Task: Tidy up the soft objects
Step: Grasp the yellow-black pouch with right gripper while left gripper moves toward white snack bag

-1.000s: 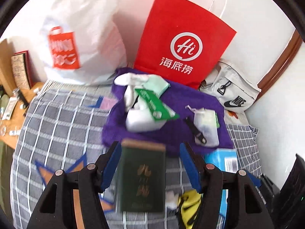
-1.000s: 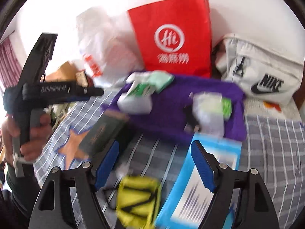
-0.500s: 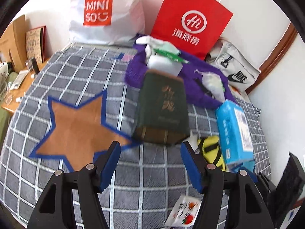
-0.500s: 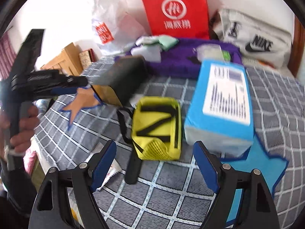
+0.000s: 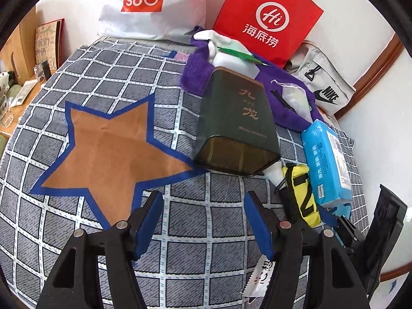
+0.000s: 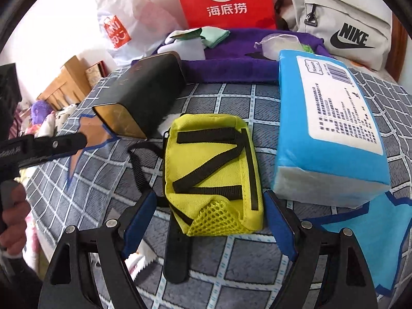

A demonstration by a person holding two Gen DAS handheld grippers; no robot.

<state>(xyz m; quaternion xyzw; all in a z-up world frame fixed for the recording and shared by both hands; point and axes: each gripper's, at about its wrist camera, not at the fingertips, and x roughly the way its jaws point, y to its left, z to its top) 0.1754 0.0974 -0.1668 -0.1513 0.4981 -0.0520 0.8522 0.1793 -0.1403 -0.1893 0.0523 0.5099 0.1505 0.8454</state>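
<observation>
MINISO on white bag (image 5: 154, 7), NIKE on grey bag (image 6: 342, 25)

You see: grey bedspread (image 5: 180, 231), white grid, orange star edged blue | yellow pouch (image 6: 211, 170), black straps | dark green tin (image 5: 237, 118), gold lettering | sky-blue tissue pack (image 6: 327, 126) | purple towel (image 6: 231, 61)

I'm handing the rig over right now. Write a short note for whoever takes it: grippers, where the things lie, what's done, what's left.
Left gripper: open, empty, over bare checked bedspread, just short of the dark green box.
Right gripper: open, holding nothing; the near end of the yellow pouch sits between its fingers, pads not pressing.
Blue tissue pack lies right beside the pouch. Purple towel at the back carries small white and green items, in front of the red paper bag.
Done: nothing clearly sorted, as far as the views show.
Left: probably close on the pouch first, then deal with the tissue pack.
</observation>
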